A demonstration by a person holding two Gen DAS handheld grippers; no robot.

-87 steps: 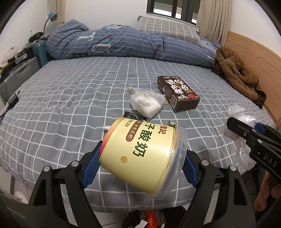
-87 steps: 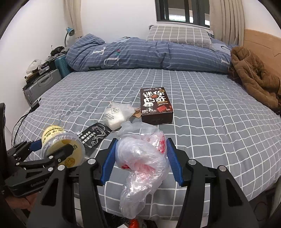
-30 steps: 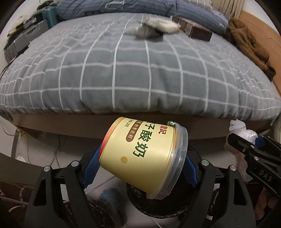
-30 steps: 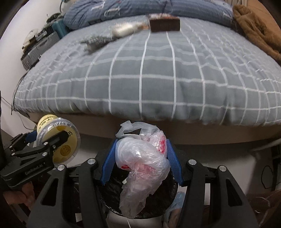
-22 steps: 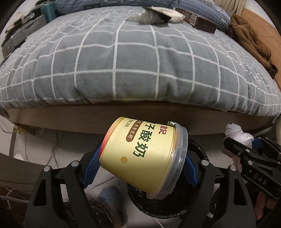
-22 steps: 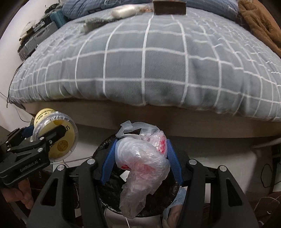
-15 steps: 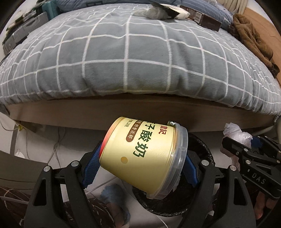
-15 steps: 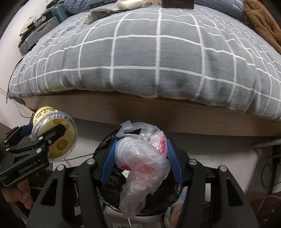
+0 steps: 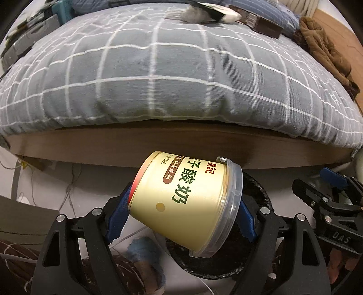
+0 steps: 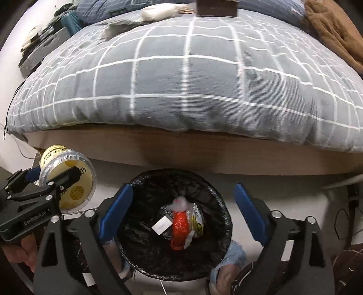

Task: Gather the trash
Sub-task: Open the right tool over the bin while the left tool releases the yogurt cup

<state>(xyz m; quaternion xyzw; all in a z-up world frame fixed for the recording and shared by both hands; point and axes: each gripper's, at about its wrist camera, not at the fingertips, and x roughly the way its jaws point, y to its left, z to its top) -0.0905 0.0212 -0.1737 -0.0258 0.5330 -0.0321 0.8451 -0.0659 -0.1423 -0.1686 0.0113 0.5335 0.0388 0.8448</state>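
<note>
My left gripper (image 9: 181,215) is shut on a yellow yogurt tub (image 9: 188,202) with a clear lid, held tilted just left of and above a black-lined trash bin (image 9: 256,188). The tub also shows in the right wrist view (image 10: 68,181), left of the bin. My right gripper (image 10: 181,211) is open and empty directly over the bin (image 10: 140,249). The clear plastic bag with red print (image 10: 181,222) lies inside the bin on other litter. My right gripper shows in the left wrist view (image 9: 326,192) at the right.
The bed with its grey checked sheet (image 10: 188,74) overhangs a wooden frame (image 10: 181,149) just behind the bin. A dark brown box (image 10: 215,8), a white pouch (image 10: 158,10) and a dark wrapper (image 10: 120,25) lie on the bed. Feet in blue slippers (image 10: 229,265) stand beside the bin.
My right gripper has opened and the plastic bag has dropped into the bin. Both grippers came down from the bed to the bin. The left still holds the tub.
</note>
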